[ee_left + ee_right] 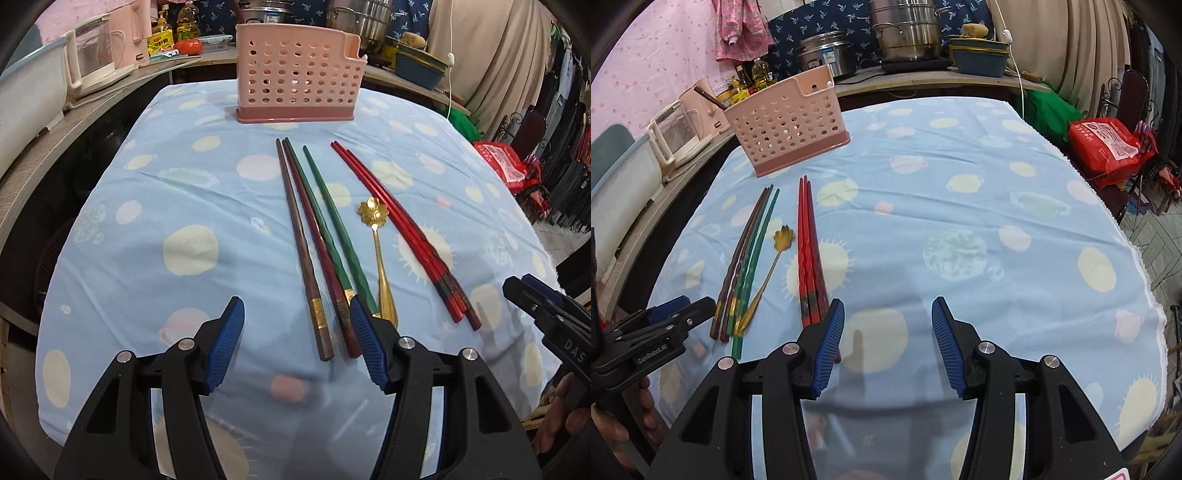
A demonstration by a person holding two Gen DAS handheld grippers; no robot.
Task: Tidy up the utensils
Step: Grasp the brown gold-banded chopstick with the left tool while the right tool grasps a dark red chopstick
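A pink perforated utensil holder (295,81) (786,125) stands upright at the far side of the blue spotted tablecloth (147,221). In front of it lie a brown chopstick (301,236), a dark red one (319,258), two green chopsticks (332,218) (753,254), a gold flower-bowl spoon (376,240) (775,254) and a bundle of red chopsticks (399,229) (809,251). My left gripper (295,306) hovers open over the near ends of the brown and dark red chopsticks. My right gripper (887,306) is open over bare cloth, just right of the red bundle's ends.
Behind the table a counter carries steel pots (908,33), a glass kettle (676,136), oil bottles (188,22) and a blue basin (979,59). A red bag (1108,147) sits past the right table edge. Each gripper shows in the other's view, the left gripper (690,304) and the right gripper (521,286).
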